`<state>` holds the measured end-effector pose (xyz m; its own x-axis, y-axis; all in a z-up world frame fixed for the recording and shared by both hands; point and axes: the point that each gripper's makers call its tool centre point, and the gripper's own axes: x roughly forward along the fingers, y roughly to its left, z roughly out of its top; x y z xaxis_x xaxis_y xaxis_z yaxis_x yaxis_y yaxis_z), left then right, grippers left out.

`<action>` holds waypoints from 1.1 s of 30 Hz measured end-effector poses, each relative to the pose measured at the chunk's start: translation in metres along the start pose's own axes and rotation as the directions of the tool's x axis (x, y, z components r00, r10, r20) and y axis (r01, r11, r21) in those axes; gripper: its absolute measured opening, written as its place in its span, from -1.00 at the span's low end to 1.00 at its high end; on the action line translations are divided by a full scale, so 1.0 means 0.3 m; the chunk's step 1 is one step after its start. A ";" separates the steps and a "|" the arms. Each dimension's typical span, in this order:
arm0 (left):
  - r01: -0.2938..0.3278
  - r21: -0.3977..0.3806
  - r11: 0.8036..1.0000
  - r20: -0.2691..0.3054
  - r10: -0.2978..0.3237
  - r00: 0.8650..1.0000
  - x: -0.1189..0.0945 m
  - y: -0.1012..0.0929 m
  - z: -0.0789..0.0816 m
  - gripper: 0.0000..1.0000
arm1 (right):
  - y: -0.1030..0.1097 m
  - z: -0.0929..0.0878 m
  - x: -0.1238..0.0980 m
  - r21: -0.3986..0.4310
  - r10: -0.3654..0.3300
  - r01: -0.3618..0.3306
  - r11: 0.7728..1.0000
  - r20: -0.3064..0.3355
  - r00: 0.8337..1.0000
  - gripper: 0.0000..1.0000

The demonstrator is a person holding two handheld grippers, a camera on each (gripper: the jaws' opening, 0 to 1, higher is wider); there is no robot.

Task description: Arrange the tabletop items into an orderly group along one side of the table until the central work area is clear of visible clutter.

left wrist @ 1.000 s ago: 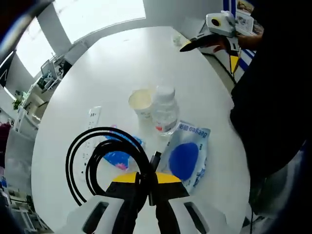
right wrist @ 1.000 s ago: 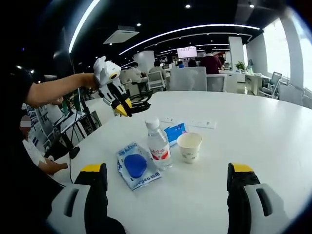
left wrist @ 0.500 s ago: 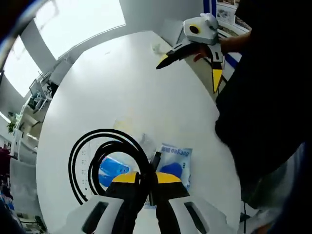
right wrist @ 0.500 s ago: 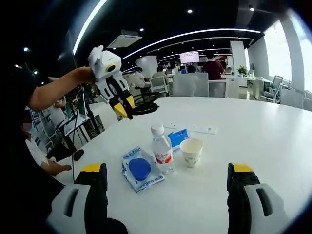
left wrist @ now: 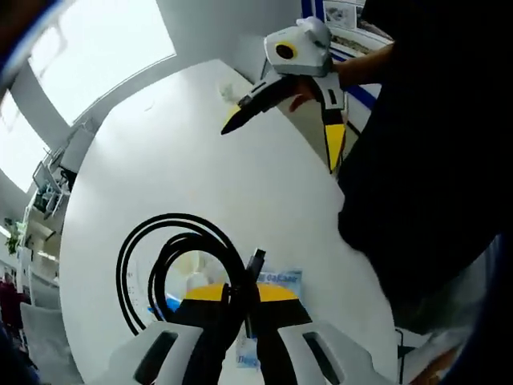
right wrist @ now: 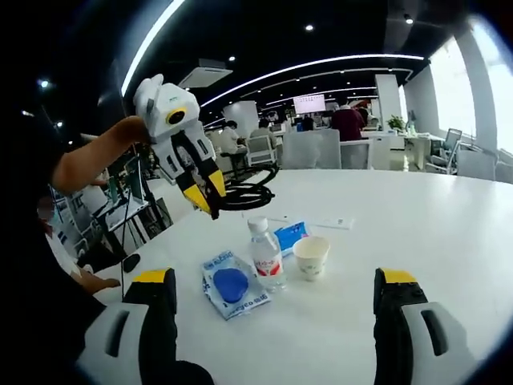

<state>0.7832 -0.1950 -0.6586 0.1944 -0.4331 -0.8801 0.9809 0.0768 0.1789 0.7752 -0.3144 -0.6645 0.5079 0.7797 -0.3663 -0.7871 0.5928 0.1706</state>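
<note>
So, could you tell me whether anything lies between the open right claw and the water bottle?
Nothing visible does: bare table lies between the right claw and the water bottle. The paper cup and blue packet sit beside it.

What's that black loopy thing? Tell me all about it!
It's a black cable wound into round loops, thin and rubbery-looking, with a small plug end sticking up. The left tool is shut on it and holds it up in the air above the white table, over the bottle. Nothing else touches it.
</note>
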 end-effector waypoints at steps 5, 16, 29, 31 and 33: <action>0.044 0.047 0.998 0.003 -0.044 0.999 0.061 -0.044 0.053 -0.82 | -0.002 -0.010 -0.007 -0.002 -0.002 0.002 1.000 -0.009 1.000 0.99; 0.076 0.077 0.994 0.008 -0.077 0.997 0.188 -0.088 0.089 -0.81 | -0.022 -0.048 -0.023 -0.016 -0.022 0.022 1.000 -0.048 0.999 0.99; 0.052 0.129 0.990 0.019 -0.055 0.998 0.351 -0.129 0.095 -0.81 | -0.051 -0.088 -0.036 -0.022 -0.043 0.041 0.999 -0.093 0.995 0.99; 0.043 0.127 0.991 0.021 -0.046 0.999 0.382 -0.135 0.084 -0.81 | -0.055 -0.087 -0.037 -0.019 -0.046 0.044 0.999 -0.091 0.995 0.99; 0.046 0.113 0.993 0.032 -0.050 0.998 0.402 -0.148 0.081 -0.81 | -0.058 -0.090 -0.037 -0.015 -0.046 0.045 0.999 -0.095 0.994 0.99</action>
<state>0.7629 -0.2723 -0.7620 0.1450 -0.4651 -0.8733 0.9814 -0.0447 0.1868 0.7739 -0.3389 -0.6880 0.5083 0.7286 -0.4591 -0.7683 0.6245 0.1404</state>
